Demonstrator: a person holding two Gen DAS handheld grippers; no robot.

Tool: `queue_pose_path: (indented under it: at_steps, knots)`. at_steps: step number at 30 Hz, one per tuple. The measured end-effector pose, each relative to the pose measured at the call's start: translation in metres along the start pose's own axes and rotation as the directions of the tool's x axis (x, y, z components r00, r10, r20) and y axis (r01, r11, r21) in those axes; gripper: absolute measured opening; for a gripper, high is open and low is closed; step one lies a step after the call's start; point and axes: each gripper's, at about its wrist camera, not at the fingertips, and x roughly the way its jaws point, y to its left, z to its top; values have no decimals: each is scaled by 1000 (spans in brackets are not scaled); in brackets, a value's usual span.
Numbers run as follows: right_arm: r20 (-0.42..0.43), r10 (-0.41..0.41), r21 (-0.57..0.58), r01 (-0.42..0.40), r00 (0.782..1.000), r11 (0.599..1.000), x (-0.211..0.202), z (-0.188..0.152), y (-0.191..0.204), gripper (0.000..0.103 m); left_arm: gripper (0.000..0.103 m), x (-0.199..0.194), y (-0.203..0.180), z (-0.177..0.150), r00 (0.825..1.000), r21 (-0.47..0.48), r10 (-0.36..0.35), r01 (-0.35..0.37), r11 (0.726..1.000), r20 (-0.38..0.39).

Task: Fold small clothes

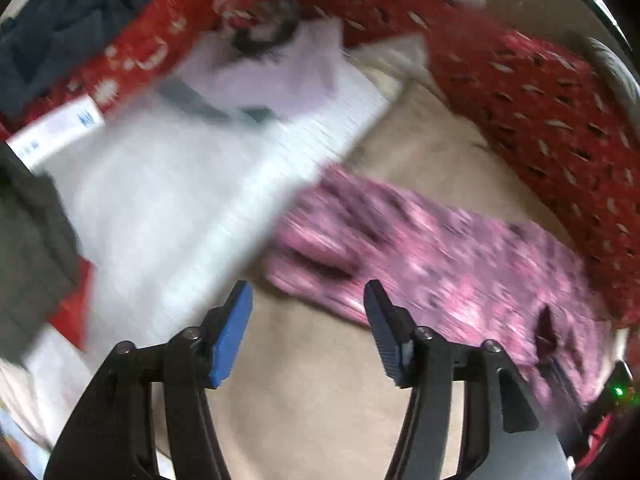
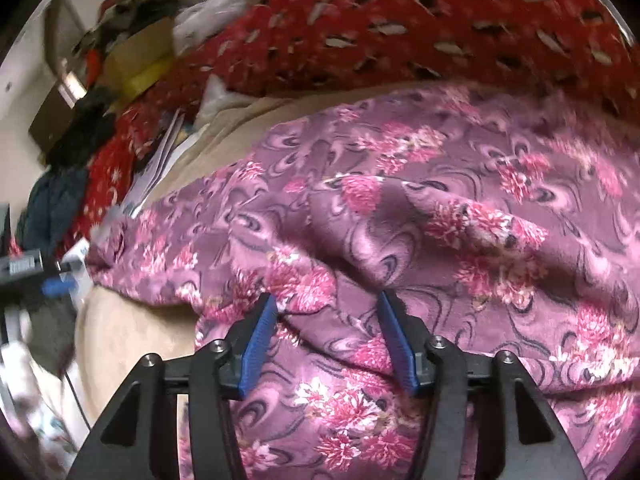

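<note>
The step in hand looks like taking hold of the pink flowered garment (image 2: 400, 208) to begin a fold; it lies rumpled across the tan bed sheet (image 1: 320, 400), not yet folded. The right gripper (image 2: 328, 312) is over the garment's near edge with its fingers apart, a raised wrinkle of cloth between them but nothing pinched. The left gripper (image 1: 308, 300) is also spread wide and empty, over bare sheet just short of the garment's other end, and its view is smeared, so detail there is uncertain. Next, I judge, each gripper must close on an edge or corner of the garment and lift it so the cloth can be pulled flat before doubling over. Beyond the garment lies a red patterned blanket (image 2: 440, 24), bunched close against its far side. To the garment's left sits a white sheet-like item (image 1: 160, 200) with a pale folded cloth (image 1: 280, 76) on it, and dark clothes (image 1: 60, 24) lie farther off; these crowd the laying-out space.
</note>
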Motion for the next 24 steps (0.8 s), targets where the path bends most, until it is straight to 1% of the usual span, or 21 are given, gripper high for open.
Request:
queue_pose_path:
  at_steps: [2,3,4,8,9,10,11,12,13,14,15,16,17,20,22,23,24]
  knots:
    - [14,-3,-10,4,1000,1000,2,-1,3,60,67,9,13,9,1000,-2,-5,5,1000,-10]
    - [19,-4,-20,5,1000,1000,3,-2,5,64,67,14,18,11,1000,-7,-8,8,1000,-17]
    - [22,-6,-34,7,1000,999,3,-4,7,66,67,23,21,11,999,-8,-27,27,1000,-30]
    - [9,-30,-116,31,1000,993,6,-5,20,84,67,57,17,10,994,-32,-53,50,998,-91]
    - [3,-39,-136,39,999,990,7,-5,24,87,67,62,16,10,994,-48,-50,45,998,-95]
    - [-2,-52,-153,51,999,987,9,-5,27,88,64,65,15,10,993,-73,-62,55,996,-99]
    - [-6,-61,-160,59,998,985,9,-6,29,89,44,64,15,11,992,-95,-78,69,993,-100]
    - [-11,-65,-165,63,998,984,9,-5,30,89,18,65,13,12,989,-118,-107,94,989,-106]
    - [-15,-62,-161,59,998,985,9,-4,29,89,14,64,10,13,987,-128,-113,98,987,-116]
    - [-18,-56,-154,53,998,987,8,-3,28,89,13,61,6,14,989,-132,-102,87,987,-111]
    - [-23,-47,-140,43,999,989,7,-1,26,89,10,56,0,14,990,-126,-97,84,988,-98]
    - [-29,-38,-123,34,999,992,4,1,24,89,9,51,-5,14,991,-120,-101,90,989,-90]
    - [-29,-28,-95,25,999,995,-1,4,21,86,9,44,-13,14,991,-114,-112,102,988,-79]
    - [2,-17,-17,17,1000,1000,-18,10,8,85,8,23,-33,12,987,-101,-152,146,984,-48]
    - [45,-43,19,43,998,999,-36,12,-8,85,8,7,-50,11,983,-82,-181,178,981,-28]
    - [50,-64,23,63,997,998,-40,13,-13,85,8,-2,-61,10,978,-71,-205,203,977,-23]
    - [47,-110,23,109,993,994,-45,13,-22,85,8,-6,-70,10,975,-62,-222,220,973,-23]
